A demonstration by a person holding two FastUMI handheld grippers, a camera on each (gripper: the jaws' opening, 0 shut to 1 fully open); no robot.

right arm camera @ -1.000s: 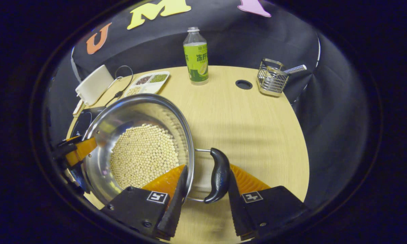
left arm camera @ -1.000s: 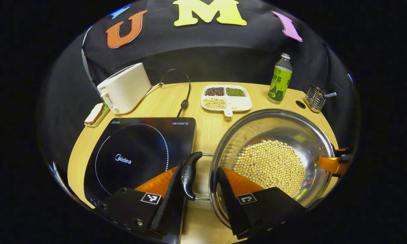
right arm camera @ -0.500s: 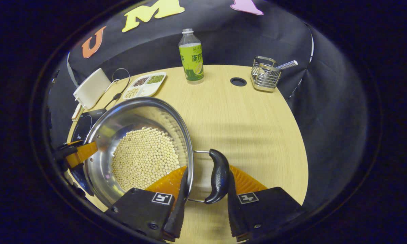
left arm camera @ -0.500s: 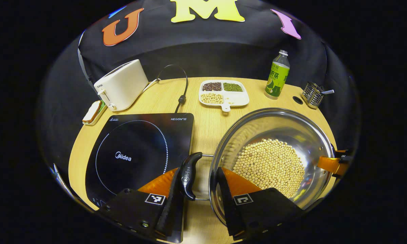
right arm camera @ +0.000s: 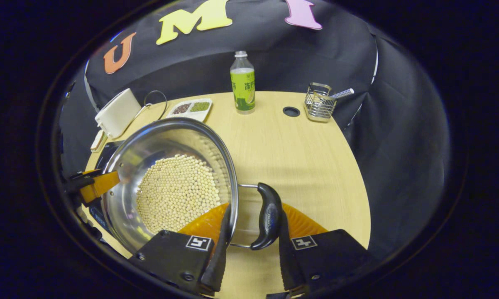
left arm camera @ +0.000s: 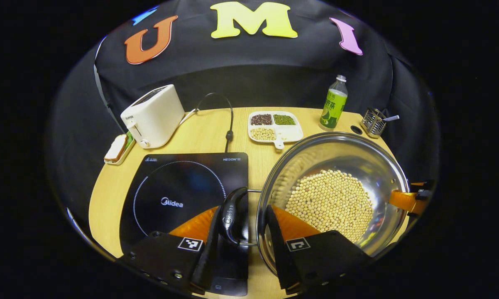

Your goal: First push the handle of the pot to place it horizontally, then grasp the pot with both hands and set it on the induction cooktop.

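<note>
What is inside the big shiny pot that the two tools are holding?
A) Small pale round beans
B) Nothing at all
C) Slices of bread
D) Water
A: in the left gripper view the pot holds a heap of small pale round beans covering its bottom, and the right gripper view shows the same heap.

each black-bodied left gripper (left arm camera: 241,232) and right gripper (right arm camera: 251,232) carries ridged finger faces, a square black-and-white marker behind each jaw, and small screws near the base.
</note>
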